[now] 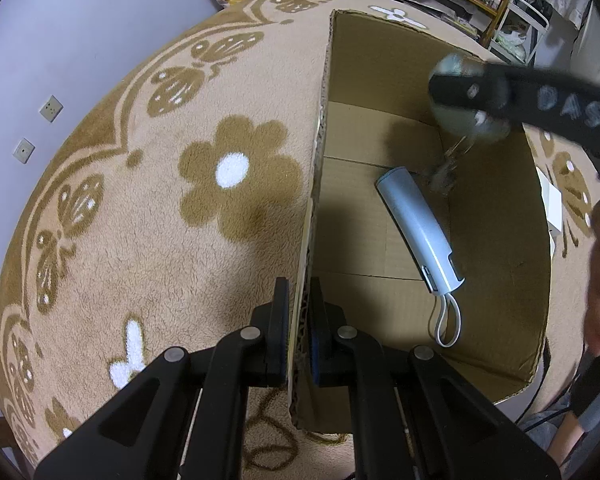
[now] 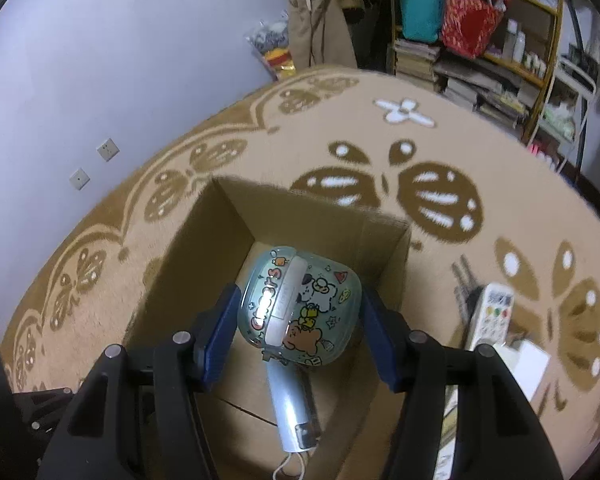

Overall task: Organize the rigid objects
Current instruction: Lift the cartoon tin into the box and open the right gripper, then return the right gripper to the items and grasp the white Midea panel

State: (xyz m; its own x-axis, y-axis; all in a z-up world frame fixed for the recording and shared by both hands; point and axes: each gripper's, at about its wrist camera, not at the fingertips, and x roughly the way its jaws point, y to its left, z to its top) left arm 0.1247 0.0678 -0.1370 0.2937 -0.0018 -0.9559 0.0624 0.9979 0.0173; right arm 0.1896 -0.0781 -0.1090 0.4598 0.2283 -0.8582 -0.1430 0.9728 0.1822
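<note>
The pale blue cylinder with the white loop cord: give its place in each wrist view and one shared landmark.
Left wrist: pale blue cylinder lies diagonally on the box floor, right of centre.
Right wrist: bottom centre, below the gripped sticker-covered case.
Shared landmark: the cardboard box.

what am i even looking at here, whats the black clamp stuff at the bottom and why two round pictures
Those black clamps are two-finger grippers, one in each of a person's hands. Each carries a fisheye camera looking along its fingers, hence two round views. In the left wrist view, the left gripper is shut on the wall of a cardboard box standing on a flowered rug. In the right wrist view, the right gripper holds a cartoon-printed case above the box. A pale blue tube-shaped gadget already lies inside. A remote control waits on the rug.
</note>
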